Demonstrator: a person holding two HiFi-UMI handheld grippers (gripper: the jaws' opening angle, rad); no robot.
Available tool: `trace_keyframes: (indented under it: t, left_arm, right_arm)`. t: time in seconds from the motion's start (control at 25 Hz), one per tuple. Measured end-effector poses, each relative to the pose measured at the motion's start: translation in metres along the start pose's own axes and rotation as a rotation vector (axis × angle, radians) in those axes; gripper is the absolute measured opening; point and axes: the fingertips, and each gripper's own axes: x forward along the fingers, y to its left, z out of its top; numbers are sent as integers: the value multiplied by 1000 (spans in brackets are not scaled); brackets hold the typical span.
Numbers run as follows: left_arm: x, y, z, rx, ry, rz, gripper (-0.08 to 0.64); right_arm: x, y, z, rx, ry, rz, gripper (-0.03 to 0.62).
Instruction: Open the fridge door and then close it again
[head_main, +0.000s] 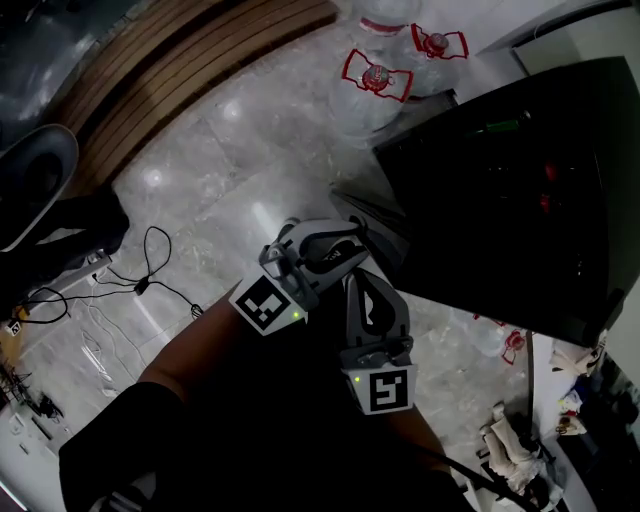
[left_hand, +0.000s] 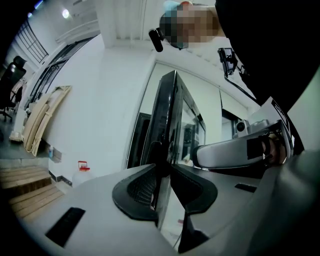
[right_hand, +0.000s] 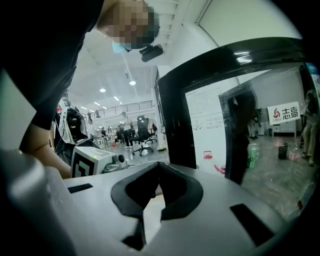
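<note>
The black glass fridge door (head_main: 520, 200) stands swung out from the cabinet, its free edge toward me. My left gripper (head_main: 350, 235) is at that edge. In the left gripper view the door's edge (left_hand: 167, 115) runs upright between the two pads, and the left gripper (left_hand: 165, 175) is closed on it. My right gripper (head_main: 364, 280) sits just beside and below the left one, by the door's lower corner. In the right gripper view its pads meet at the tips with nothing between them (right_hand: 159, 172), and the door's dark frame (right_hand: 180, 115) rises just beyond.
Two large water jugs with red caps (head_main: 375, 85) stand on the marble floor past the door. Wooden slats (head_main: 180, 60) lie at the top left, an office chair (head_main: 35, 180) at the left, cables (head_main: 140, 280) on the floor, clutter (head_main: 515, 440) at the bottom right.
</note>
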Motion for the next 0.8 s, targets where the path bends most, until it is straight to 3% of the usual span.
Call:
trace_keyframes:
  t: [0.52, 0.68, 0.8]
  left_arm:
    - [23, 29, 7, 53, -3, -21, 105]
    - [51, 54, 7, 34, -5, -18, 112]
    - [77, 74, 6, -39, -13, -3, 114]
  right_arm:
    - [7, -20, 3, 16, 3, -30, 15]
    - [9, -44, 0, 26, 7, -65, 15]
    - [13, -63, -1, 30, 7, -92, 15]
